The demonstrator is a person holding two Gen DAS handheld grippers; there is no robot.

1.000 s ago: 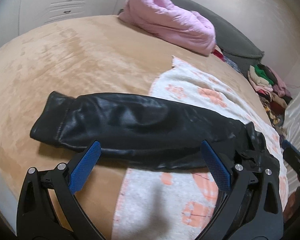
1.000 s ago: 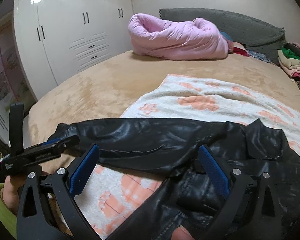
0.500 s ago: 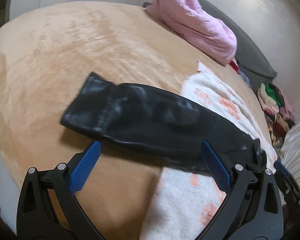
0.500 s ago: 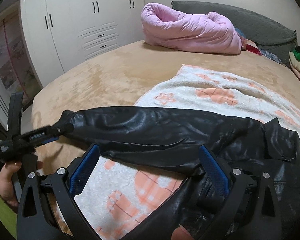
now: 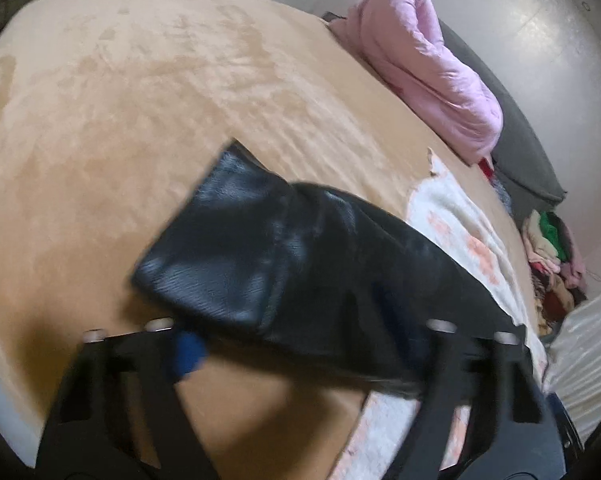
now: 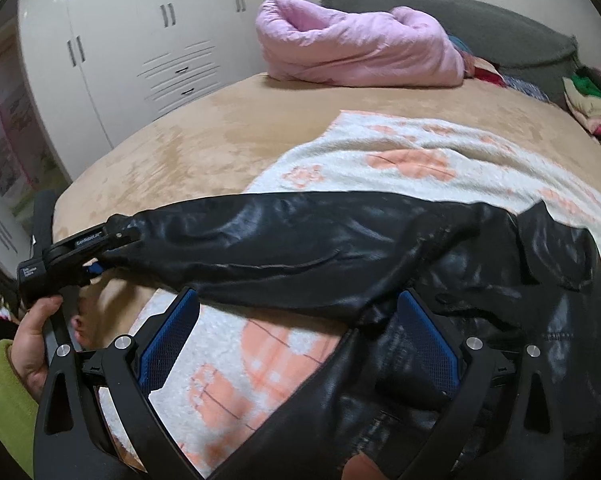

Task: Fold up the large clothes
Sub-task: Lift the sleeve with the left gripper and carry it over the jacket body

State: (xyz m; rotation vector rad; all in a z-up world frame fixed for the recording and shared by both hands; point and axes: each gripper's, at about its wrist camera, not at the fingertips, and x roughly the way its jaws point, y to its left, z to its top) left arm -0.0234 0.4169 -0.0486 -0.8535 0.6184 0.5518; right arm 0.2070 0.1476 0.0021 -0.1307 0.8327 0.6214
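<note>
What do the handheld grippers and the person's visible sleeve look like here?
Both grippers are black plastic frames with curved arms, silver screw heads and blue textured pads. The right gripper shows these clearly. The left gripper bears small white lettering on its side. The left hand emerges from a lime-green sleeve.

Motion blur smears the left gripper (image 5: pixel 300 344), its jaws closing around the black jacket's sleeve (image 5: pixel 284 256); the right-hand finger is hidden behind the leather. The jacket (image 6: pixel 480 320) runs off the frame below the right gripper (image 6: pixel 296 344).
</note>
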